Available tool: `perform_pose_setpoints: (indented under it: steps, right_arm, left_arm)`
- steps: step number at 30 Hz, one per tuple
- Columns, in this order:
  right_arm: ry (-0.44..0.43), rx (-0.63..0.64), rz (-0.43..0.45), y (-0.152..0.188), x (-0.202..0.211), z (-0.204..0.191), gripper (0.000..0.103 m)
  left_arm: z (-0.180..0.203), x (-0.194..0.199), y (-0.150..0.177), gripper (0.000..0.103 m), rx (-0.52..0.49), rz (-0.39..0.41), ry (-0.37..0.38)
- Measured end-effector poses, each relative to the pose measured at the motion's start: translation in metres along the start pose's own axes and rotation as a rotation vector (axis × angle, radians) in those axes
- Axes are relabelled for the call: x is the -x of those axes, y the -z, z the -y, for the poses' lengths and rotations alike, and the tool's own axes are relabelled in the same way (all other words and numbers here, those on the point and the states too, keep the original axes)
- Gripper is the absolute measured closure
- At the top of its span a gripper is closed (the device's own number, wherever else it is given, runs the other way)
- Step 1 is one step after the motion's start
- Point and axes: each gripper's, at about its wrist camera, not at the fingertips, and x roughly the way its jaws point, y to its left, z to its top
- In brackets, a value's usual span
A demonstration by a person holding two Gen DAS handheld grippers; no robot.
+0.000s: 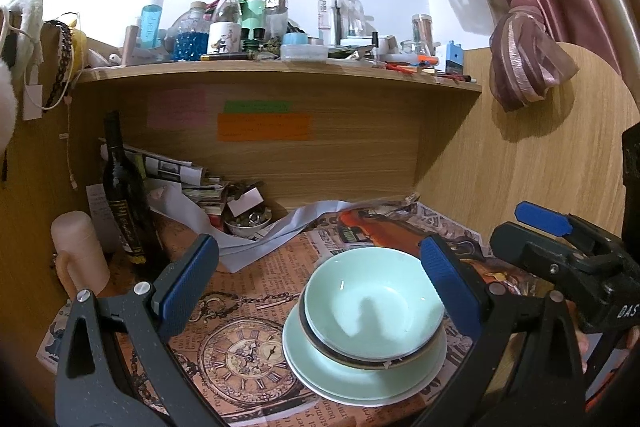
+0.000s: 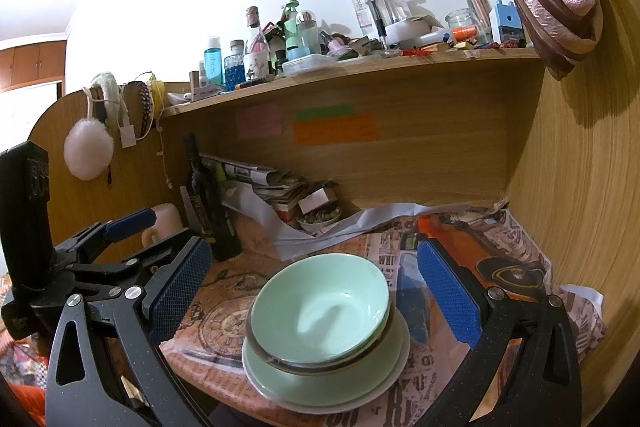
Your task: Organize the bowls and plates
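At nine o'clock of the stack the left gripper (image 1: 320,287) hangs with its blue pads spread wide, gripping nothing. At the centre a pale green bowl (image 1: 374,301) nests in a darker-rimmed bowl (image 1: 360,355) on stacked green plates (image 1: 360,383), all resting on the newspaper-covered desk (image 1: 240,307), with a dark wine bottle (image 1: 122,187) at ten o'clock. At three o'clock the right gripper (image 2: 316,291) is likewise spread and empty-handed.
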Motion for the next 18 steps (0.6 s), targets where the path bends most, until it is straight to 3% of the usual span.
perform_pose_setpoints:
  steps: [18]
  right_arm:
    - [-0.016, -0.008, -0.010, 0.001, -0.005, 0.011, 0.000]
  left_arm:
    - [-0.003, -0.004, 0.000, 0.000, 0.017, 0.000, -0.003]
